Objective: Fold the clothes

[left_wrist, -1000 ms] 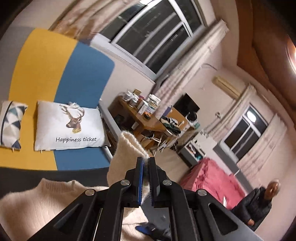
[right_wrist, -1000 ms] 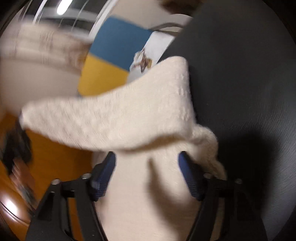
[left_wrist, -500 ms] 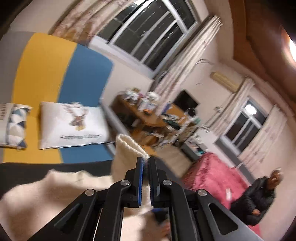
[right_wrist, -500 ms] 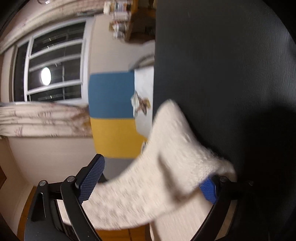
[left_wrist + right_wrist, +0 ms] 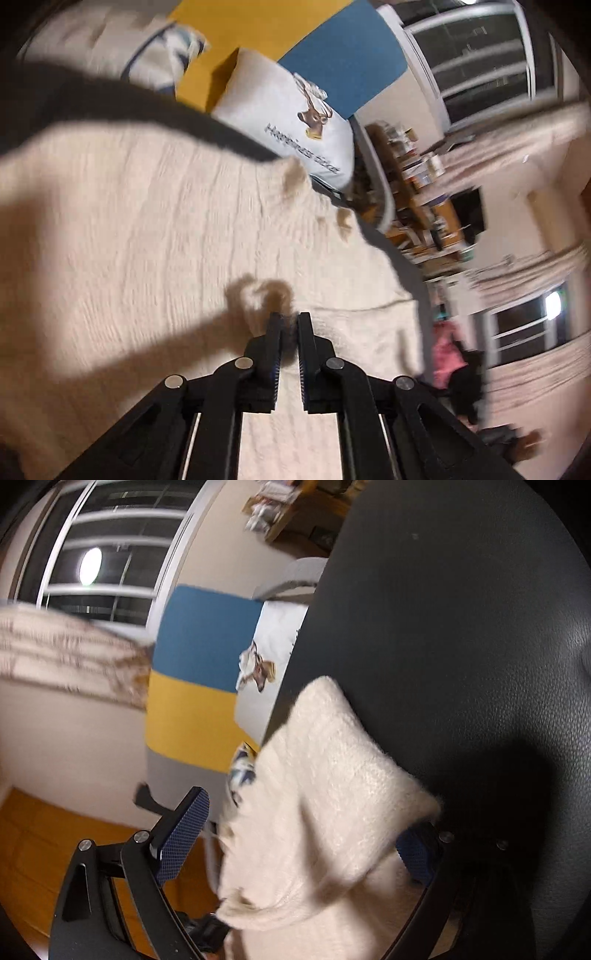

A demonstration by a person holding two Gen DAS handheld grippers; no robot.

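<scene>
left claw: we see the left gripper (image 5: 289, 321) with jaws nearly closed, a narrow gap between them, nothing visibly pinched; tips just above the knit.
right claw: right gripper (image 5: 299, 834) gapes wide, with a fold of knit lying between its jaws; we cannot tell if it touches the pads.
garment: cream chunky-knit sweater (image 5: 155, 236) spread flat on the black leather-look surface (image 5: 461, 635), running ahead and left of the left claw.
key relation: bunched cuff end (image 5: 332, 775) sits in the right claw, so we judge the right nearer for the next grab.
texture: fuzzy, limp, ribbed.
</scene>
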